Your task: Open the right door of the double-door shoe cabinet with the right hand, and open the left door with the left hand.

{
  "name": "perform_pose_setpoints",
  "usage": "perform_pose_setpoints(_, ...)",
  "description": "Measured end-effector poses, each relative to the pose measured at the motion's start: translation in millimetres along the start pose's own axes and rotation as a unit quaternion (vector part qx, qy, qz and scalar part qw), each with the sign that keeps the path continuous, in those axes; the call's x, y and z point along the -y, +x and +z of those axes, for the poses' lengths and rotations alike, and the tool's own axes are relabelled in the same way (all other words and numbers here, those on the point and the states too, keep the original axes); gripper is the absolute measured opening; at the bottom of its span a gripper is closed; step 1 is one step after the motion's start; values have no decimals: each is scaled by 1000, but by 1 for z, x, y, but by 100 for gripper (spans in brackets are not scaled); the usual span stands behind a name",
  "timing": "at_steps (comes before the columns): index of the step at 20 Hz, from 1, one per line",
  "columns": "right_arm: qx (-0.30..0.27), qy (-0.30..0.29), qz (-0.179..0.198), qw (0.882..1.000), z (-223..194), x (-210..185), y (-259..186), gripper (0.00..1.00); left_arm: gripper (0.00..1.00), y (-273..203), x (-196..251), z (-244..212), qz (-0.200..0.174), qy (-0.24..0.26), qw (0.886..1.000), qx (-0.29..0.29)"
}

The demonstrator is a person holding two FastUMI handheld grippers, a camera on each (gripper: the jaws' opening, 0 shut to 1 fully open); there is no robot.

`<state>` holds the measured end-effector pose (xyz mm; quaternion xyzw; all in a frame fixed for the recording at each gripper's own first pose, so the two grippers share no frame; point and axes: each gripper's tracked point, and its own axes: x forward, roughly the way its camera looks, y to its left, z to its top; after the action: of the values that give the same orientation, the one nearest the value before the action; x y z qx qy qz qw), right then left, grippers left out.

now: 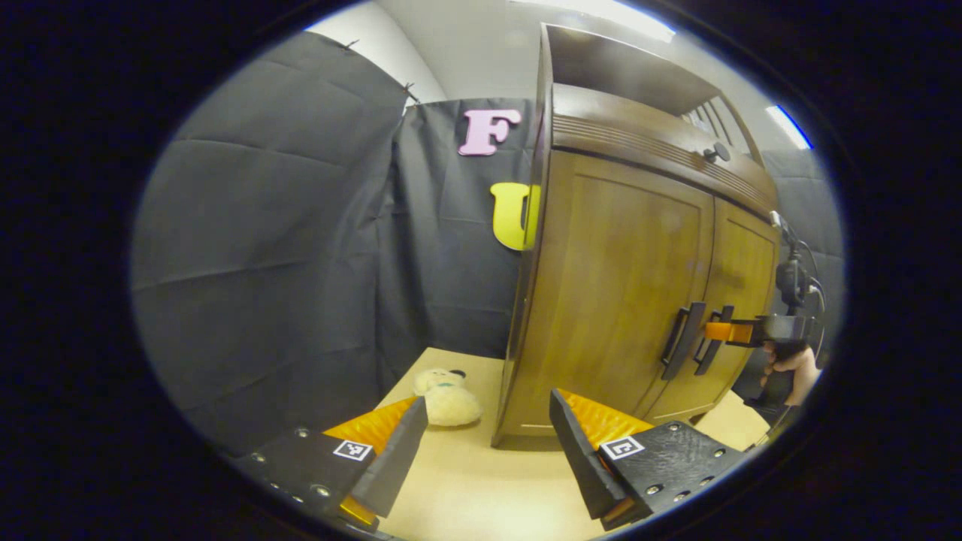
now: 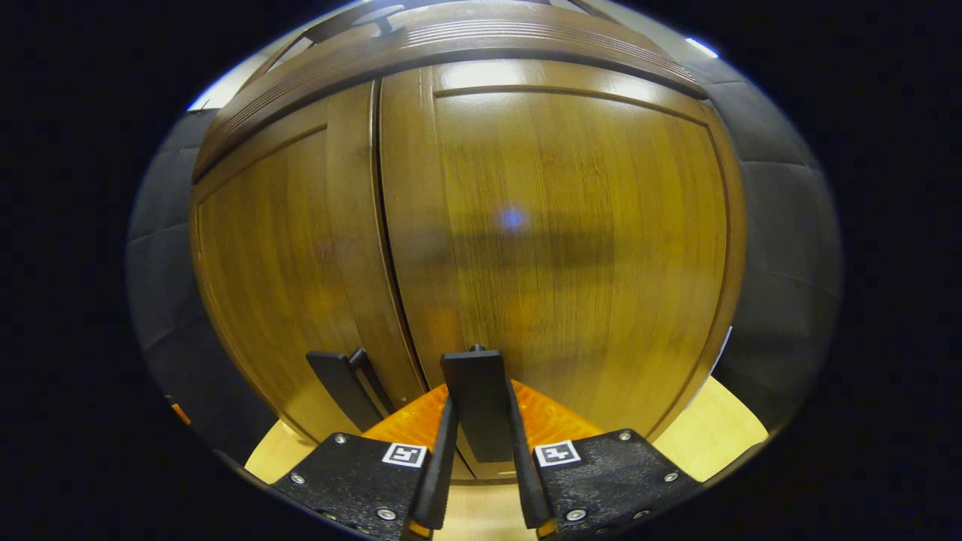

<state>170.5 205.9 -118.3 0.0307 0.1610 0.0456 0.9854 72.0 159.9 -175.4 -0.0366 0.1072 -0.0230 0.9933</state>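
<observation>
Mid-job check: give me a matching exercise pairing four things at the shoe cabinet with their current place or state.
Things:
1. right door handle
2. left door handle
3. left gripper
4. plush toy

States:
A. lying on the table beside the cabinet's side
B. open, holding nothing
C. clamped between the right gripper's fingers
D. free, no gripper on it

Pairs: 1-C, 2-D, 3-B, 4-A
</observation>
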Motion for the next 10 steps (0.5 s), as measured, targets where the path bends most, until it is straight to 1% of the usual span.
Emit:
perform_pose_setpoints(3, -3, -12, 6, 1000, 4, -10, -7, 34, 94, 8, 14, -2, -23, 0, 1000, -2)
perform_pose_setpoints(4, -2, -3, 5, 1000, -3, -9, -1, 33, 94, 10, 19, -2, -29, 0, 1000, -2)
perform_pose_setpoints(5, -2, 4, 2, 1000, -3, -10, -2, 32, 94, 12, 23, -5, -35, 0, 999, -4)
perform_pose_setpoints(7, -7, -3, -1, 1000, -3, -6, -2, 31, 94, 15, 30, -8, -42, 0, 999, -7)
perform_pose_setpoints(8, -11, -4, 0, 1000, -3, -6, -4, 31, 94, 16, 33, -8, -44, -2, 999, -7)
perform_pose_setpoints(10, -14, 1, 8, 1000, -1, -7, -5, 30, 94, 21, 42, -9, -51, -9, 999, -10)
